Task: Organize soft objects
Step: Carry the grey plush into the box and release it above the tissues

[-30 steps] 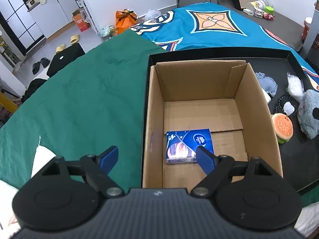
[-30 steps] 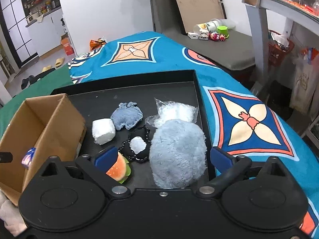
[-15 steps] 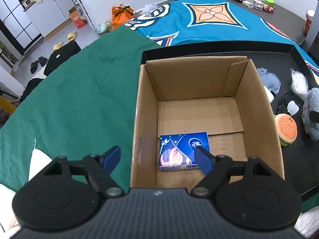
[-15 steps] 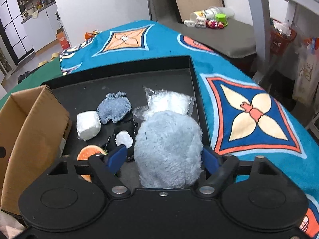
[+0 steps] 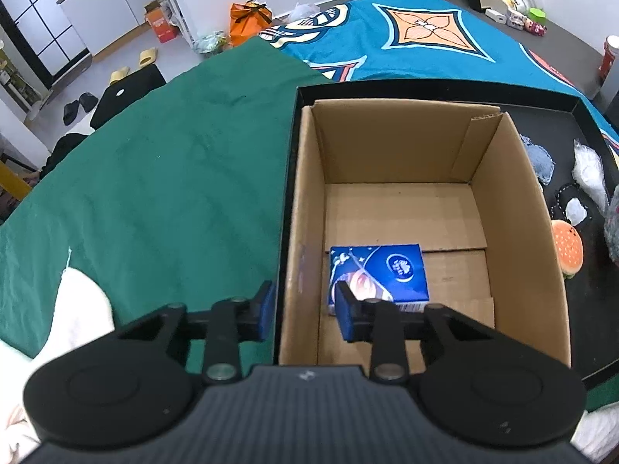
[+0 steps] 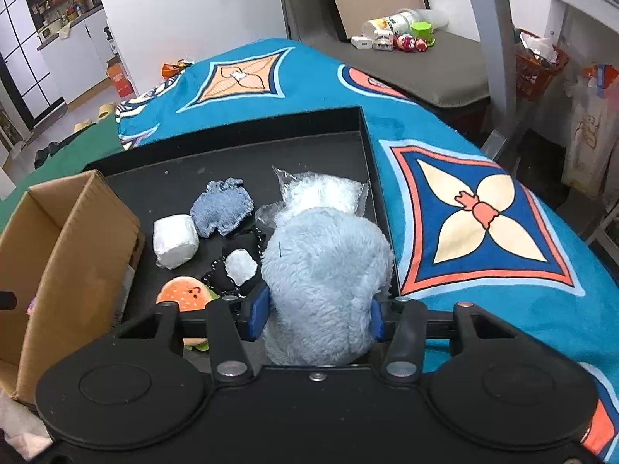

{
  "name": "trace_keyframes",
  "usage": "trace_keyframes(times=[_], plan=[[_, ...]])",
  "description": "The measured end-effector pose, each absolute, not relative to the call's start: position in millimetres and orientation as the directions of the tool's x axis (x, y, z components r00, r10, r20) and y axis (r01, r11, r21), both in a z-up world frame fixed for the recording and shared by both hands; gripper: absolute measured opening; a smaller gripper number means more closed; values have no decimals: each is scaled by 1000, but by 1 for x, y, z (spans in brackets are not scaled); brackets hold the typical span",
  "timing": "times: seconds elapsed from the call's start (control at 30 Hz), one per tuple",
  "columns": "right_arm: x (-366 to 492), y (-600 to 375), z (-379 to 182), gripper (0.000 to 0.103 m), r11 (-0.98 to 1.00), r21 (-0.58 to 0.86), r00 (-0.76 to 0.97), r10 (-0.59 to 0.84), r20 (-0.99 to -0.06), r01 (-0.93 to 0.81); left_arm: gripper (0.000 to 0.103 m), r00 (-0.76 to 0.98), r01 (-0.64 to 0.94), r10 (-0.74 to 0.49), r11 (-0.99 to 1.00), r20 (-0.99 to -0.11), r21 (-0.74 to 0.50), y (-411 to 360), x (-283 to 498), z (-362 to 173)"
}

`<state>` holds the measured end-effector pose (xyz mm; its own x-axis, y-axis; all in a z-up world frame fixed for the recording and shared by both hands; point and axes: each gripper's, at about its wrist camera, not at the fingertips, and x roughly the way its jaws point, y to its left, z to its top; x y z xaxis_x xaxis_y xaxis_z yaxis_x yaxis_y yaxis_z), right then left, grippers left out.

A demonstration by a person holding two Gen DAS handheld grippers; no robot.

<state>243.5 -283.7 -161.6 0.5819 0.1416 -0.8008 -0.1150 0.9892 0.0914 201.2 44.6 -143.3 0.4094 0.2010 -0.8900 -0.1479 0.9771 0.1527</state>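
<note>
A fluffy light-blue plush (image 6: 325,270) sits at the near right of the black tray (image 6: 232,147). My right gripper (image 6: 317,315) is closing on it, and both blue pads sink into its fur. The open cardboard box (image 5: 541,208) stands at the tray's left end and holds a blue tissue pack (image 5: 381,270). My left gripper (image 5: 305,311) straddles the box's left wall; its jaws are closing and a gap still shows beside the wall. A burger plush (image 6: 185,294), a white block (image 6: 174,239), a blue-grey cloth (image 6: 222,208) and a clear bag of white stuffing (image 6: 325,193) lie on the tray.
A black beaded piece with a white lump (image 6: 240,265) lies beside the plush. The tray rests on a patterned teal blanket (image 6: 464,208), with a green cloth (image 5: 174,193) to the left of the box. A grey bench (image 6: 425,69) with small toys stands behind.
Both pairs of jaws have narrowed a lot. The right pads went from standing wide of the blue plush to pressing into its sides. The left pads closed in around the box's left wall.
</note>
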Motion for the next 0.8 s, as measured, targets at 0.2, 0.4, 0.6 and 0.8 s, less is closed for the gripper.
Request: trace_keyframes(times=[0.2,0.4,0.6,0.8], plan=[[235,-274,-141,48,986,97,604,162,-781,-139,32,413,-171,188,977,-891,127,56,193,-143],[227,-252,-118,48,976,91,622,196,-758,-196,32,434,-166,157,982,-887,92,62,186,-142],[223,-222,-98,48,959,82,630,243,-738,-273,30,457,-160,112,986,-882,42,67,179,-146],[222,-189,-84,48,938,76,628,284,-725,-337,11,484,-163,67,986,-872,-15,74,176,-147]])
